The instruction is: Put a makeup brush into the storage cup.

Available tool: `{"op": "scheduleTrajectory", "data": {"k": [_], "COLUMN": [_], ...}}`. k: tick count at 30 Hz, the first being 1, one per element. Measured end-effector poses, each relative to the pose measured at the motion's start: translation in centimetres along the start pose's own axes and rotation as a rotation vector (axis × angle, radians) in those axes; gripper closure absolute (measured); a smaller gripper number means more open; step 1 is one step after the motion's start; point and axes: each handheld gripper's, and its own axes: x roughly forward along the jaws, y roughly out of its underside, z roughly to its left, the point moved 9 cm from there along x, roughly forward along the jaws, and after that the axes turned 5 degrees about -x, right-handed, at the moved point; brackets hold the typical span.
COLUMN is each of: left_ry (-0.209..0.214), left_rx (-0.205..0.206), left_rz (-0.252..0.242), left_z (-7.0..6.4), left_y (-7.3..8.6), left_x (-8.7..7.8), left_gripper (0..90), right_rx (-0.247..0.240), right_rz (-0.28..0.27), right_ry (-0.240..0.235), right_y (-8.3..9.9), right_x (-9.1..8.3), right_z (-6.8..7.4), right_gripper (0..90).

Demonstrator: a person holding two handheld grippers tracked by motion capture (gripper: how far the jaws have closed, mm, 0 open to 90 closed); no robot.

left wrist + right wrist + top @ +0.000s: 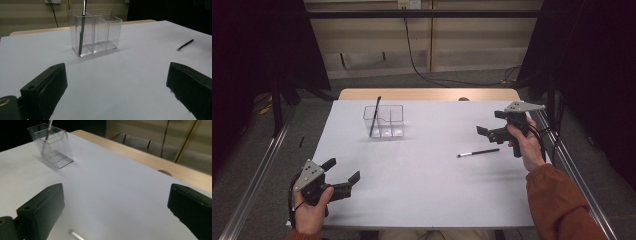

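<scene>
From the high view, a slim black pen with a pale tip (pixel 478 152) lay on the white desk (pixel 422 190), right of the clear plastic divided organizer (pixel 384 121) — just beside the right claw (pixel 490 125), jaws spread, empty.

Left gripper view: the left claw (pixel 116 90), released, sat well apart from the pen's long axis.

Right gripper view: its tip lay below the jaws.

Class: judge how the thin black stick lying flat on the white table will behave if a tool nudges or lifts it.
The stick looks straight and slim, so it is probably stiff and light. Lying flat on the smooth table, it may roll or skid when nudged. Its thinness leaves the right tool little to pinch.
</scene>
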Motion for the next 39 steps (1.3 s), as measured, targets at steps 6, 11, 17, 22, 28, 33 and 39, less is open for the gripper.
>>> {"op": "scheduleTrajectory", "data": {"k": [6,11,17,22,28,33,39], "left_ry": [0.002,0.001,0.003,0.006,0.008,0.014,0.011], "left_rx": [0.001,0.003,0.006,0.006,0.005,0.007,0.003], "left_rz": [0.001,0.005,0.006,0.007,0.008,0.017,0.016], "left_z": [0.1,0.2,0.1,0.2,0.1,0.0,0.1], "left_y": [0.0,0.0,0.0,0.1,0.1,0.2,0.2], "left_x": [0.1,0.1,0.1,0.2,0.2,0.2,0.3], "left_gripper": [3.3,3.3,3.5,3.5,3.5,3.5,3.5], "right_rx": [-0.070,-0.083,-0.102,-0.097,-0.135,-0.175,-0.272], "right_rz": [0.102,0.242,0.326,0.396,0.488,0.530,0.573], "right_ry": [0.008,-0.077,-0.107,-0.143,-0.192,-0.248,-0.286], "right_y": [0.9,2.4,2.9,3.3,4.0,4.8,6.0], "right_x": [0.4,0.5,0.2,0.0,-0.2,0.1,0.5], "right_z": [-0.1,0.4,0.4,0.2,0.1,0.7,1.2], "right_gripper": [0.7,1.6,2.2,2.7,4.3,5.4,5.2]}}
